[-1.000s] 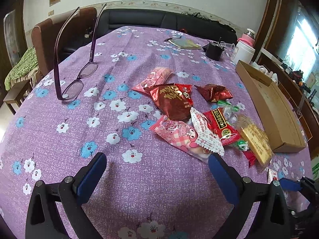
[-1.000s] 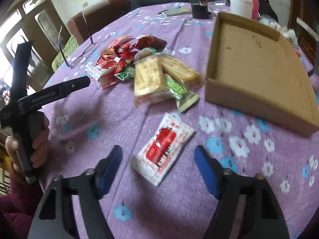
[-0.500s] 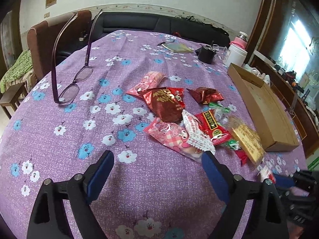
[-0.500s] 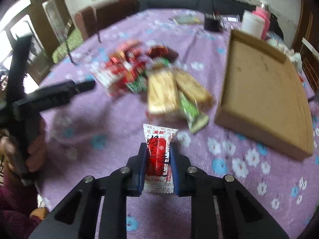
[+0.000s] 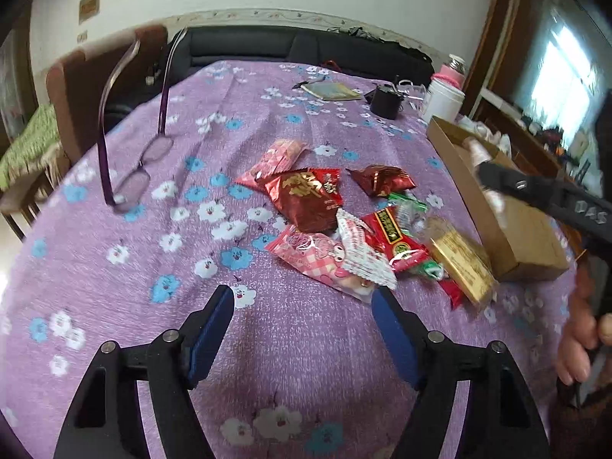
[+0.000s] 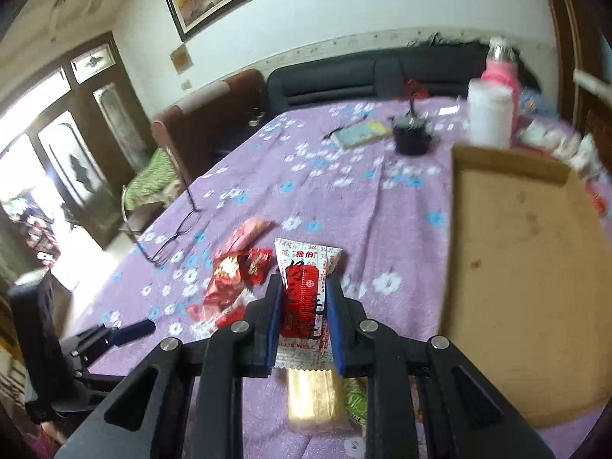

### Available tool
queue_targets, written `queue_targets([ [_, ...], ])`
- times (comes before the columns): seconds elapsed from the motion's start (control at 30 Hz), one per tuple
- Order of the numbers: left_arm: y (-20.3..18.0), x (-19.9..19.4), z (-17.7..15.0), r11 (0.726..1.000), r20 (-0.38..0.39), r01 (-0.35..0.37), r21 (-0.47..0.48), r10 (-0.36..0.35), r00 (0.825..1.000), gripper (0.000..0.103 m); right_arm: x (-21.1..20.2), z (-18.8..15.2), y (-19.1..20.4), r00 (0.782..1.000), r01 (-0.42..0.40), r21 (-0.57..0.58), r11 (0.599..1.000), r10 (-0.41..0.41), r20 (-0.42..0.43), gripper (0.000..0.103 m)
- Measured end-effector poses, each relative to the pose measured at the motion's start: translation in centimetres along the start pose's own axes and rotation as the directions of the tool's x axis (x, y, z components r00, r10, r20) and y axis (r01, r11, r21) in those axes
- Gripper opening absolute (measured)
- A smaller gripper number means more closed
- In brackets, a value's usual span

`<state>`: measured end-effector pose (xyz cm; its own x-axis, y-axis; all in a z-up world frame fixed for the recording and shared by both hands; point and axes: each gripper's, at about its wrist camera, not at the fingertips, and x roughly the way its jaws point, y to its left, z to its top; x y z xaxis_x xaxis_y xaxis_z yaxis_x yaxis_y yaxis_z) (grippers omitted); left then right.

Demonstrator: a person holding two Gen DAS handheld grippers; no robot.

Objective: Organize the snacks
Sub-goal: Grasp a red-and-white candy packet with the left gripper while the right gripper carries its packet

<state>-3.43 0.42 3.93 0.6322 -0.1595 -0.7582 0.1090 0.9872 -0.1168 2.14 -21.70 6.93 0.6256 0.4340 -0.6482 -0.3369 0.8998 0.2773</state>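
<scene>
Two grippers were at work over the purple flowered tablecloth [image 5: 267, 344]. A second earlier the right gripper [image 6: 304, 308] had stood open over a red-and-white snack packet [image 6: 306, 290] lying flat on the cloth; now its blue pads were clamped on that packet's sides, and the packet was up off the table, standing upright between the jaws. Below it in the right wrist view lay a golden biscuit pack [image 6: 311, 401], and just to the right the open cardboard box [image 6: 516, 267] filled that side of the frame, its floor bare where visible. From that I judged the pick as done and the carry to the box as the step in hand, with most of the sorting still ahead.

The left gripper [image 5: 302, 329] had been wide open a second before and its jaws were closing, narrower than before, with nothing between them but cloth. Just beyond its tips sat the heap of snacks: a pink checked packet [image 5: 310, 256] nearest, a dark red foil bag [image 5: 306, 199] behind it. It looked lined up for the pink one as a likely next pick. Farther off lay a pair of purple glasses [image 5: 134, 176], and the right gripper's black arm crossed the box in the left wrist view.
</scene>
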Motion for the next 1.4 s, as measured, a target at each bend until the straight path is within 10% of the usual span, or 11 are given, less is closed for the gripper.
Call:
queue_targets([
  [0.5, -5.6, 6.0, 4.2, 0.967, -0.178, -0.12, 0.223, 0.162, 0.971, 0.052, -1.2, 0.4, -4.8, 0.998, -0.063, 0.147, 0.987, 0.061, 0.019, 0.021],
  [0.73, -5.8, 6.7, 3.9, 0.948, -0.116, -0.196, 0.251, 0.23, 0.966, 0.037, -1.5, 0.2, -4.2, 0.998, -0.06, 0.133, 0.989, 0.057, 0.029, 0.021],
  [1.4, -7.9, 0.9, 2.9, 0.987, 0.007, -0.068, 0.146, 0.068, 0.998, 0.035, -1.8, 0.5, -5.6, 0.996, -0.082, 0.178, 0.981, 0.076, 0.042, 0.021],
])
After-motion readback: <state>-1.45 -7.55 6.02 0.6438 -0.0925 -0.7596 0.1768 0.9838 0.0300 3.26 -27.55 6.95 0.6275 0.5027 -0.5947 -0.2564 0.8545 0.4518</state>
